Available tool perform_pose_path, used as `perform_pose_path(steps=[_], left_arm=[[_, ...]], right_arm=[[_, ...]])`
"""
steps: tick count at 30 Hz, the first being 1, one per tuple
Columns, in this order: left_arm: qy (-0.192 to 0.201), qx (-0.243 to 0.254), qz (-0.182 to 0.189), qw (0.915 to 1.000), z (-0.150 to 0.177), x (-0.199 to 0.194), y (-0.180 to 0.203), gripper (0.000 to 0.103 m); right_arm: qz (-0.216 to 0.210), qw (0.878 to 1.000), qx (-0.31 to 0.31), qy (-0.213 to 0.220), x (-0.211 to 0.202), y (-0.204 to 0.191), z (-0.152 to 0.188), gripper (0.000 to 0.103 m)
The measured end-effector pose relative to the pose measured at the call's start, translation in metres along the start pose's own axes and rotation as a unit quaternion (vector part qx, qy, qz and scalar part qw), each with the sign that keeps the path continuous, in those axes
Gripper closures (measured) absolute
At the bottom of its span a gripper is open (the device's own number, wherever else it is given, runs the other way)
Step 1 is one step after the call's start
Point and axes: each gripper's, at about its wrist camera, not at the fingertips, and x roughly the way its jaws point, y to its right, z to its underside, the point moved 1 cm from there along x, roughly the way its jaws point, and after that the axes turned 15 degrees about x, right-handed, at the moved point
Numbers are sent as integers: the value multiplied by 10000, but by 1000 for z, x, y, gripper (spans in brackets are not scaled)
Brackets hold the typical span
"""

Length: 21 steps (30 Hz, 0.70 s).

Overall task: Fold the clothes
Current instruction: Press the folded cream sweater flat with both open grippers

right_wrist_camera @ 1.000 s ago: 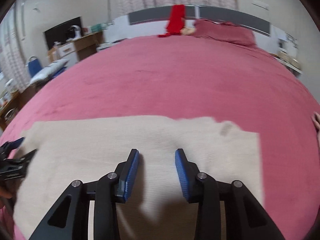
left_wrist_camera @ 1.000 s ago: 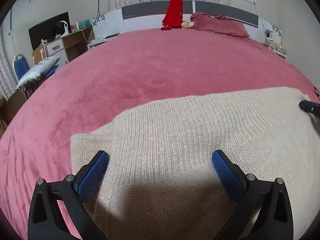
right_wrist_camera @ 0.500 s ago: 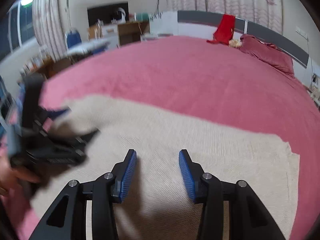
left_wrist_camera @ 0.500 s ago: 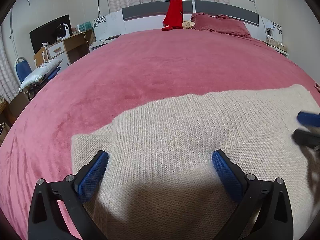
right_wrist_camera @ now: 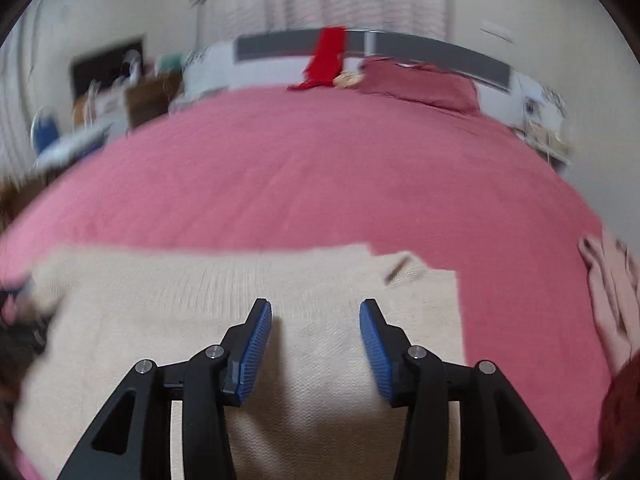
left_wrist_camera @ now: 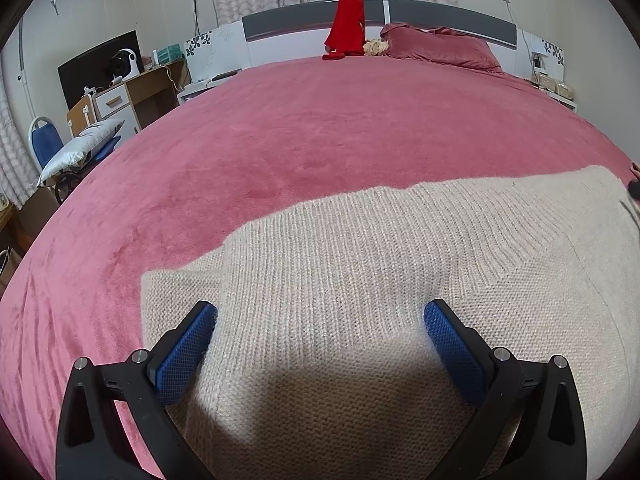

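Spread flat on the plush pink bed (left_wrist_camera: pixel 320 132), one cream knitted sweater (left_wrist_camera: pixel 360 264) shows ribbed bands and a nubbly weave. Over its near edge, the left gripper (left_wrist_camera: pixel 320 320) hovers with blue-padded jaws wide apart; the right gripper (right_wrist_camera: pixel 315 322) is spread too. Beyond the sweater, one red garment (left_wrist_camera: pixel 348 24) hangs over the grey headboard (left_wrist_camera: pixel 448 20).
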Motion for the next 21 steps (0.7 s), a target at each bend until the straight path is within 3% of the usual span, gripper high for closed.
perform_pose_path(steps=[1,7,14,16,21], left_arm=[[-24,-10,24,10000,-1,-2,0,0],[-389,-114,65,9992,-13,-26,-2,0],[-384,288,-112,9988,-15,-50,23,0],[-362,355,-109,9987,-17,-58,29,0],[-218,381,38,9990,-25,-72,48,0]], right_arm=[[-171,9997,152,-36,-6,1,-1,55],[48,9972,-387,-637,-10,-11,23,53],[98,9894,555,-1341,-1,13,29,48],[217,9912,601,-1161,-19,8,25,48],[-311,9945,161,-984,-46,-28,33,48]])
